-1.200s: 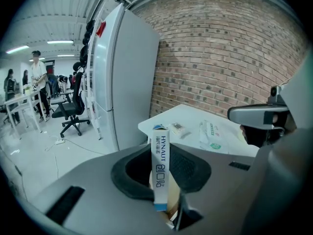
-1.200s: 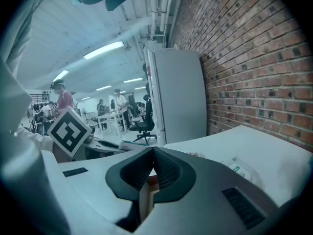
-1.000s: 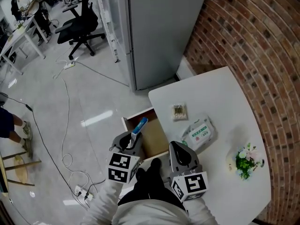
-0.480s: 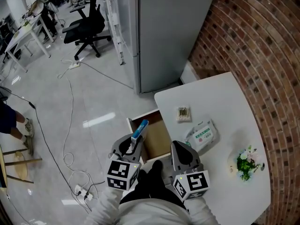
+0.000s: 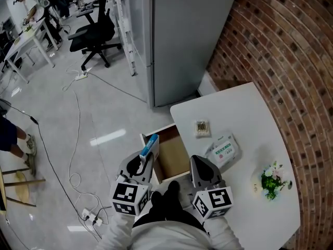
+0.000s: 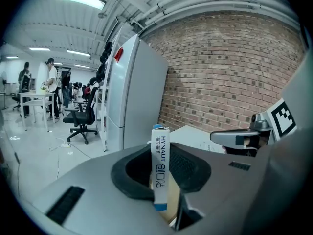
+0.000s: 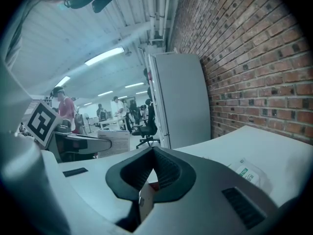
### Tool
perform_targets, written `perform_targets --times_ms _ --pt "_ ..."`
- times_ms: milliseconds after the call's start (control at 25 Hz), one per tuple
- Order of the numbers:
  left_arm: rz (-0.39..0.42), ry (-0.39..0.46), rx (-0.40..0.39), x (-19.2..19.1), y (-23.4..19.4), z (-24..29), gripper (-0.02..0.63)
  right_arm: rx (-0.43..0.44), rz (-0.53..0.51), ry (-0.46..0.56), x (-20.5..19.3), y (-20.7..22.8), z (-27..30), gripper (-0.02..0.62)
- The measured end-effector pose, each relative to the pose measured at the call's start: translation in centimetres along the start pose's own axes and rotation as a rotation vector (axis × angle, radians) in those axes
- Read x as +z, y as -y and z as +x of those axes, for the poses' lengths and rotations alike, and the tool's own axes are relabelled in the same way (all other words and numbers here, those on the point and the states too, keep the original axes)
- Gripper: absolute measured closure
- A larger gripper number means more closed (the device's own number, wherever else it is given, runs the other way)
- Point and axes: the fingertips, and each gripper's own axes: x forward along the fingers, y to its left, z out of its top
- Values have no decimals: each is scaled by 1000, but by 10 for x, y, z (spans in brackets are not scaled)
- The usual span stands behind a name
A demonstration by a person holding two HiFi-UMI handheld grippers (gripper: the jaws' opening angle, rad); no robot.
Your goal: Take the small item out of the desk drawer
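Office chair (image 5: 91, 33) and a loose cable (image 5: 73, 139) on the grey floor take up the far left for us, with a tall grey fridge (image 5: 182, 35) standing behind the desk. Moving in, our left gripper (image 5: 141, 164) has its jaws part way closed and clamped on the small box (image 5: 150, 145), a thin white carton with blue ends. In the left gripper view it stands upright between the pads, pinched near its lower end with most of it poking up past the tips. From the head view the box is up in the air, over the left wall of the open drawer (image 5: 174, 151), so it's not lying inside it. The drawer is pulled out from the white desk (image 5: 244, 113) and its tan bottom shows. Just right of it our right gripper (image 5: 200, 166) hovers at the desk's front edge, jaws drawn together with the tips meeting. We can see a pale sliver low in the gap but honestly can't tell what it is. On the desktop there's a cotton swab pack (image 5: 202, 127), a wipes packet (image 5: 225, 151) near it, then a little potted plant (image 5: 271, 180) further right, and the brick wall (image 5: 281, 46) beyond.
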Motion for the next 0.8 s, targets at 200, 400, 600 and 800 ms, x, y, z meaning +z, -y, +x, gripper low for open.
perform_targets --times_ms 200,400,600,800 --pt "-9 4 11 -2 -3 -9 522 -18 4 -7 -4 1 -3 569" --pt "-27 -2 17 -4 -7 -12 522 -28 -12 -10 -3 0 0 569" --pt "-31 -6 21 -8 -9 -13 522 -28 -21 -14 -5 -3 0 569" --pt "-39 -5 25 -8 -11 -13 522 -28 -28 -10 -4 -4 1 569"
